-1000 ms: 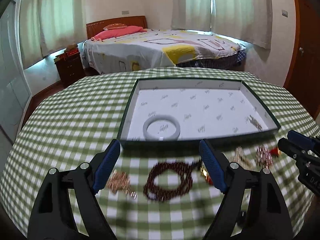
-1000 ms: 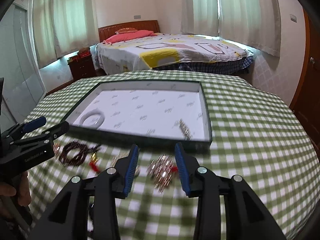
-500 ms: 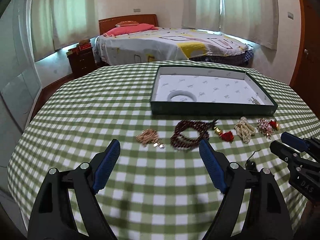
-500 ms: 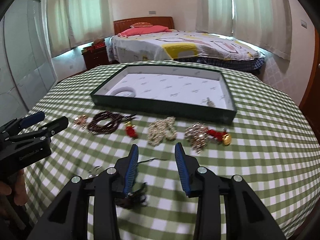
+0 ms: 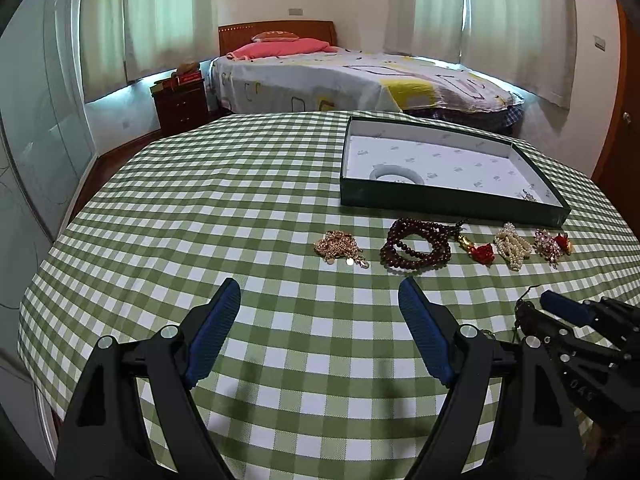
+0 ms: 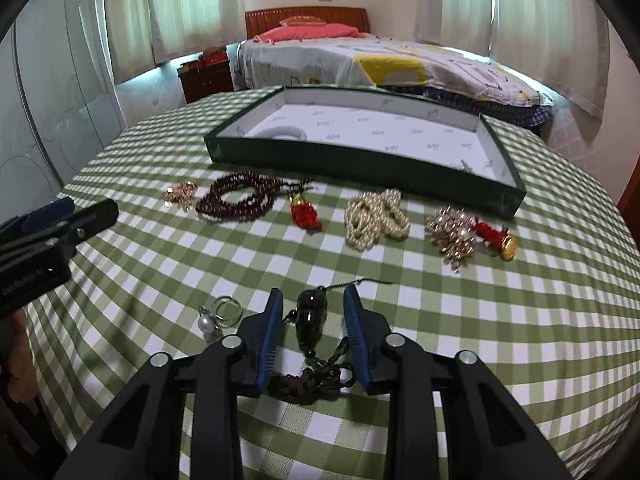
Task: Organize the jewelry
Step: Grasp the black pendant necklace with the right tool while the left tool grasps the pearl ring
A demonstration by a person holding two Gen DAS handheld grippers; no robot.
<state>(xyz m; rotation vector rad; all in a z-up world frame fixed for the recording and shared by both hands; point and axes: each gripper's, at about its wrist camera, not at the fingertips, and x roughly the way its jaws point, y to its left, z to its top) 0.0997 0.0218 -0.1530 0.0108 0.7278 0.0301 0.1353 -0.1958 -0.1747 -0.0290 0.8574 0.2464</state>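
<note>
Right tool point(image 6: 312, 322) hangs low over the tabletop point(image 6: 500, 312), its jaws closing around a dark pendant point(image 6: 311, 316) on a braided cord point(image 6: 310, 380); the blue pads point(image 6: 272, 330) stand either side of the pendant with a gap on both, so nothing is clenched yet. Just off the pendant at 9 o'clock lie a pearl ring point(image 6: 206, 323) and a thin wire hoop point(image 6: 227, 307).

Left tool point(image 5: 320, 334) is released, jaws spread wide over bare checked cloth, nothing between them.

Toward 12 o'clock from the right tool a row of jewelry runs across the cloth: a small gold chain point(image 6: 181, 193), a dark red bead strand point(image 6: 239, 197) with a red tassel point(image 6: 306, 214), a pearl bracelet point(image 6: 376, 218), and a crystal cluster point(image 6: 454, 234) with its own red tassel and gold bead. Beyond the row sits a green tray point(image 6: 360, 162) with a white printed lining; a pale bangle point(image 6: 286, 133) rests at its 9 o'clock end and a small metallic piece point(image 6: 464, 166) near its 3 o'clock end.

A bed point(image 6: 380, 62) stands behind the tabletop.
</note>
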